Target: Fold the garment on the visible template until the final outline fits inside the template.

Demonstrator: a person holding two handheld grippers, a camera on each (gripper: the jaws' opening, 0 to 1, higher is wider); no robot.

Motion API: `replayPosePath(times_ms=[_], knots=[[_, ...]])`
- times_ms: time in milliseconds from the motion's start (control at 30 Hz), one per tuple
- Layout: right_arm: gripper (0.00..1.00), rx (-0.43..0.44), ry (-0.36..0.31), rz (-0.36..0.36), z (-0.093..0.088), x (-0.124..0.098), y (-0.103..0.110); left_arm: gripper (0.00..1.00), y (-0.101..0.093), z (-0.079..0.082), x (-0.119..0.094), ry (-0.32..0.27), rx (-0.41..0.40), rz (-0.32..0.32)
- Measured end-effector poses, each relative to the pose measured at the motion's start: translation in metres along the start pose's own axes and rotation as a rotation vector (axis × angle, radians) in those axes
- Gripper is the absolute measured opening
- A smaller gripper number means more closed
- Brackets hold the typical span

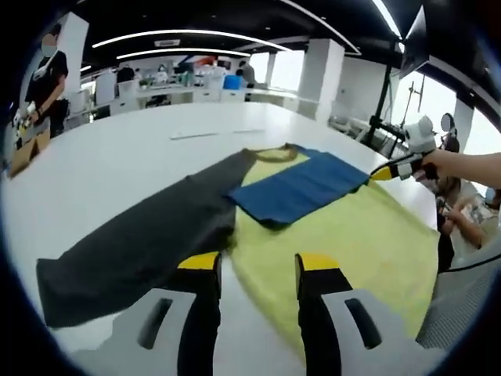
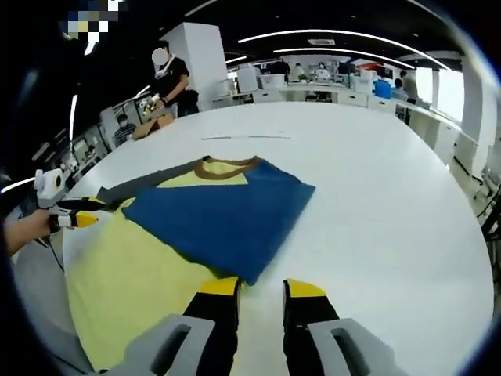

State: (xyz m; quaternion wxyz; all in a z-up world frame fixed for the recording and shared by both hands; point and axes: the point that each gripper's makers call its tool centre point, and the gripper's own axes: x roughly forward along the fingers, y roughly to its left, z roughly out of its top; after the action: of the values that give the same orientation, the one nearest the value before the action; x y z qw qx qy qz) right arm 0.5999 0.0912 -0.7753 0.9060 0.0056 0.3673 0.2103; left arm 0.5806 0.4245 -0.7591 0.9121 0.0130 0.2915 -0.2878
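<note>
1. In the left gripper view, the left gripper (image 1: 258,266) is hovering just above the near edge of the shirt (image 1: 344,235), its jaws standing apart with nothing between them.
2. The shirt is lying flat on the white table (image 1: 117,157): a yellow body, a dark grey sleeve (image 1: 149,235) stretching out to the left, and a blue sleeve (image 1: 301,186) already folded across the chest below the brown collar (image 1: 278,154).
3. The right gripper (image 1: 383,172) is coming in from the right, its yellow tip sitting at the corner of the blue sleeve; I cannot tell from here whether it is pinching cloth.
4. In the right gripper view, the right gripper (image 2: 258,294) is sitting at the near corner of the blue sleeve (image 2: 223,215), jaws parted and nothing held between them.
5. The left gripper (image 2: 78,219) is showing at the left, beside the yellow body's edge.
6. A person (image 2: 176,78) is standing at the far end of the table.
7. I am not making out any template outline on the tabletop.
8. My reading: one sleeve is folded in, and the grey one is waiting. The next move is calling for the left gripper to pinch the grey sleeve and carry it across the chest.
</note>
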Motion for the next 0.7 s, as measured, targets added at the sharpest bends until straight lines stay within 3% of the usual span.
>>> replayPosePath(times_ms=[333, 500, 700], knots=[[0.01, 0.055, -0.013, 0.037, -0.003, 0.008, 0.008, 0.24, 0.01, 0.003, 0.02, -0.007, -0.039, 0.032], [0.0, 0.062, -0.019, 0.038, -0.003, 0.009, 0.009, 0.19, 0.013, 0.001, 0.029, 0.011, -0.054, 0.046], [0.0, 0.025, -0.011, 0.028, -0.003, 0.007, 0.005, 0.01, 0.02, -0.006, 0.033, 0.042, -0.024, 0.102]])
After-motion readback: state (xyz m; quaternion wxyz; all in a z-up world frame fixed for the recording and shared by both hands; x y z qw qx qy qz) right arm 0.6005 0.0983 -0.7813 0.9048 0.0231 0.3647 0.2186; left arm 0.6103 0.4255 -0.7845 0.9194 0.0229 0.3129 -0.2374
